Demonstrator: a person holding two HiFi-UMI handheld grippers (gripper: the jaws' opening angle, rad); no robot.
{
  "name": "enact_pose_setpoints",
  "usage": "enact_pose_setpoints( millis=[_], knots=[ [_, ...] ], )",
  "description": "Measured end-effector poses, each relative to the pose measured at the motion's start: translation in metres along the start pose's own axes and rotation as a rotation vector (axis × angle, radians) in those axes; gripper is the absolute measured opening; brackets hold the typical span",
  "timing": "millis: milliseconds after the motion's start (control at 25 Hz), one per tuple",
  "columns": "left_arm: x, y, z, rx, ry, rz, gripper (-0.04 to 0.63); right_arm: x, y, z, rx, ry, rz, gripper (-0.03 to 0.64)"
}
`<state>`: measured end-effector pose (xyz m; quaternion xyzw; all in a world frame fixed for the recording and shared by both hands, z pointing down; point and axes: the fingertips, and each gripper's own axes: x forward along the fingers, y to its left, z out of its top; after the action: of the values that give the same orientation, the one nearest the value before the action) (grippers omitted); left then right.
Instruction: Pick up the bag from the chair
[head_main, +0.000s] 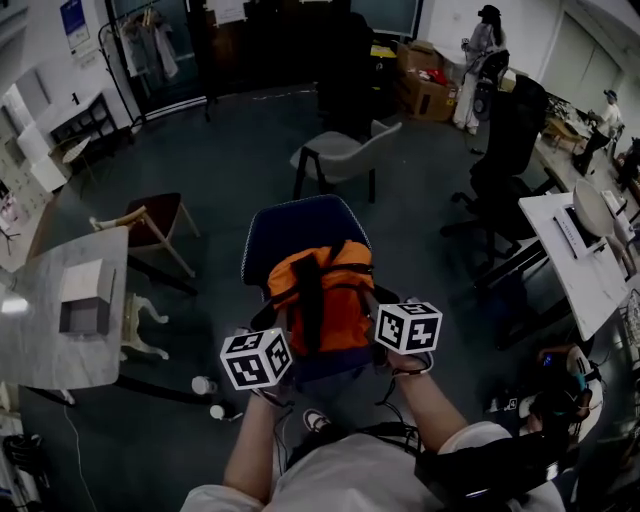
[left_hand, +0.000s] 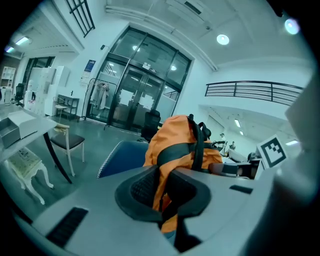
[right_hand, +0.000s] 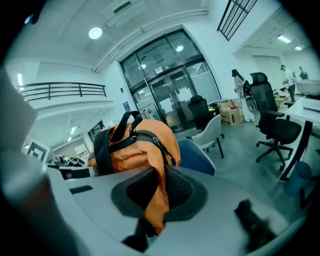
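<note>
An orange bag (head_main: 322, 296) with black straps rests upright on a blue chair (head_main: 290, 228). My left gripper (head_main: 268, 350) is at the bag's lower left corner and my right gripper (head_main: 392, 322) at its lower right. In the left gripper view the jaws are shut on a fold of the orange bag (left_hand: 172, 150) near my left gripper (left_hand: 161, 192). The right gripper view shows my right gripper (right_hand: 159, 197) pinching orange fabric of the bag (right_hand: 135, 145), with the blue chair (right_hand: 197, 155) behind it.
A grey chair (head_main: 340, 150) stands beyond the blue one. At the left are a grey table (head_main: 60, 310) with a box (head_main: 85, 295) and a wooden chair (head_main: 150, 220). A black office chair (head_main: 505, 150) and white desk (head_main: 580, 255) are at the right.
</note>
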<state>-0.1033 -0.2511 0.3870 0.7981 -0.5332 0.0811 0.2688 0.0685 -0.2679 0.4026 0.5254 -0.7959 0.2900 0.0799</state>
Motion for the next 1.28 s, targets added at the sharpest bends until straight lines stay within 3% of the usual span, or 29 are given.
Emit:
enact_pose_setpoints(
  millis=[240,760,1280],
  knots=[
    [0.008,-0.043,-0.022,0.018,0.02,-0.017,0.038,-0.038,-0.035,-0.013,0.015,-0.013,-0.023,0.054],
    [0.017,-0.184,-0.074,0.079,0.061,-0.141,0.035,-0.163,-0.133,-0.033,0.078,-0.068,-0.118,0.054],
    [-0.008,-0.282,-0.127,0.163,0.128,-0.19,0.034,-0.263,-0.186,-0.079,0.171,-0.084,-0.177,0.054]
  ],
)
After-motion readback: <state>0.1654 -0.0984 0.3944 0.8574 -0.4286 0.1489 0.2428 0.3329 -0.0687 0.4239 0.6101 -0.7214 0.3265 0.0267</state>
